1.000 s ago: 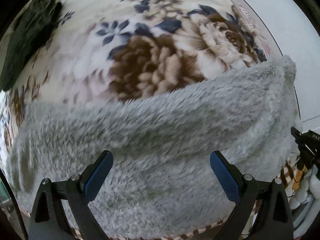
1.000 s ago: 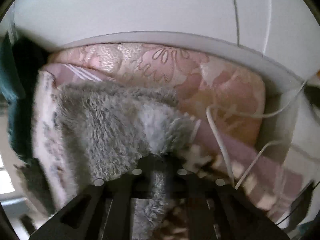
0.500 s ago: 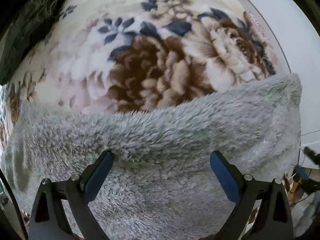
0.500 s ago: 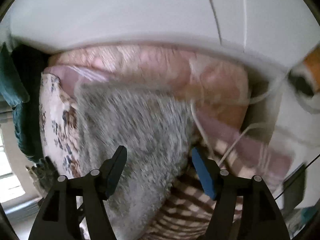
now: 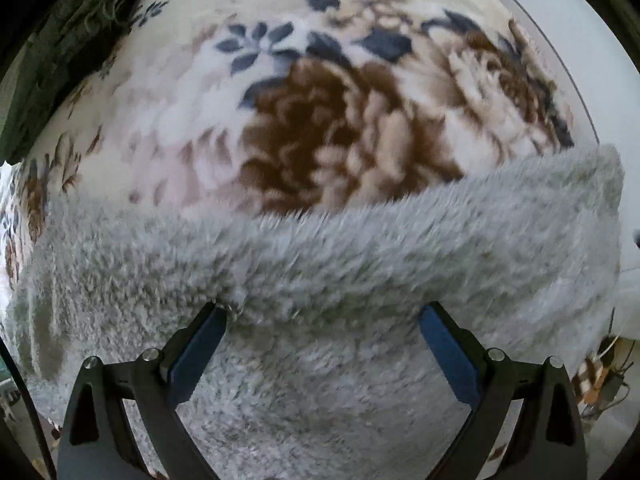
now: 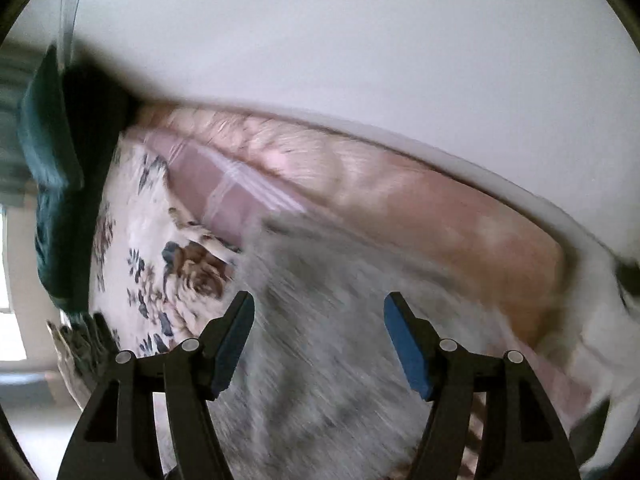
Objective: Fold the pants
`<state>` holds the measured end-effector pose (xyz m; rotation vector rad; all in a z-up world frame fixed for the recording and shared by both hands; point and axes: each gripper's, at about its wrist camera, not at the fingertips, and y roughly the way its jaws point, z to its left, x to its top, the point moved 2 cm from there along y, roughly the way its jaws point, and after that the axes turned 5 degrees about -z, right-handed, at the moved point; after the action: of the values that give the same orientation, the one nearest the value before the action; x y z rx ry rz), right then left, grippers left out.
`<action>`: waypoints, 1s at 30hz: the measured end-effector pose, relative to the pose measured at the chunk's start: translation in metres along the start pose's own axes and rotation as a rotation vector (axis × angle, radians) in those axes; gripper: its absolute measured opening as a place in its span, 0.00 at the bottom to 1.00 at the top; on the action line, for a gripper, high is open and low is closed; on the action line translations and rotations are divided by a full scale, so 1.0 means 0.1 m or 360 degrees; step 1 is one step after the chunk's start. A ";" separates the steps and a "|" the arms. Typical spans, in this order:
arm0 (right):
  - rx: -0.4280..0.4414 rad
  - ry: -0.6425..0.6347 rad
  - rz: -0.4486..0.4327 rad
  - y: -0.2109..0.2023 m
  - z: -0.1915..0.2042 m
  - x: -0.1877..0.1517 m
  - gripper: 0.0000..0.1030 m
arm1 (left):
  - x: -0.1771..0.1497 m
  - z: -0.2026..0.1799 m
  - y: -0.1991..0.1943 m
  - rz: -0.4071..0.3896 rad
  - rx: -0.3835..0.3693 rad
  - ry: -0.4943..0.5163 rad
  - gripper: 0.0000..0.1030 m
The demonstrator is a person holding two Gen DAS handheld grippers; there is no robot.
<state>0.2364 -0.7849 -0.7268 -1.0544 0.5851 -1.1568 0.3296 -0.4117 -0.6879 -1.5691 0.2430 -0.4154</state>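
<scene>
The fluffy grey pants (image 5: pixel 340 280) lie flat across a floral blanket (image 5: pixel 320 100), doubled over with a folded edge running from left to right. My left gripper (image 5: pixel 322 316) points straight down over the pants, jaws wide open, blue pads clear of the fabric. In the right wrist view the grey pants (image 6: pixel 320 360) appear blurred below my right gripper (image 6: pixel 320 312), which is open with nothing between its fingers and stands above the cloth.
A dark green garment (image 5: pixel 68 52) lies at the blanket's far left corner, also seen as a dark green garment (image 6: pixel 60 200) in the right view. A pink quilted cover (image 6: pixel 400 200) meets a white wall (image 6: pixel 360 60). Cables (image 5: pixel 608 364) sit beyond the pants' right end.
My right gripper let go of the pants' end, opened and pulled up and away; that end now lies flat. The left gripper shifted slightly and stayed open.
</scene>
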 end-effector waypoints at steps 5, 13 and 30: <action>-0.0213 -0.0228 0.0152 0.57 0.30 0.18 0.11 | 0.28 -0.04 -0.03 -0.0044 -0.0014 -0.0037 0.96; -0.0232 -0.0383 0.0071 0.53 0.60 0.32 0.12 | 0.46 0.12 -0.05 -0.0070 -0.0028 -0.0090 0.96; 0.0125 0.0384 0.0253 0.13 -1.19 -1.09 0.69 | -0.16 0.21 0.22 0.0151 -0.0117 -0.0089 0.96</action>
<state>0.1062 -0.7261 -0.8034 -0.7914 0.7921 -1.1645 0.3255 -0.3868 -0.7114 -1.6316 0.2911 -0.2911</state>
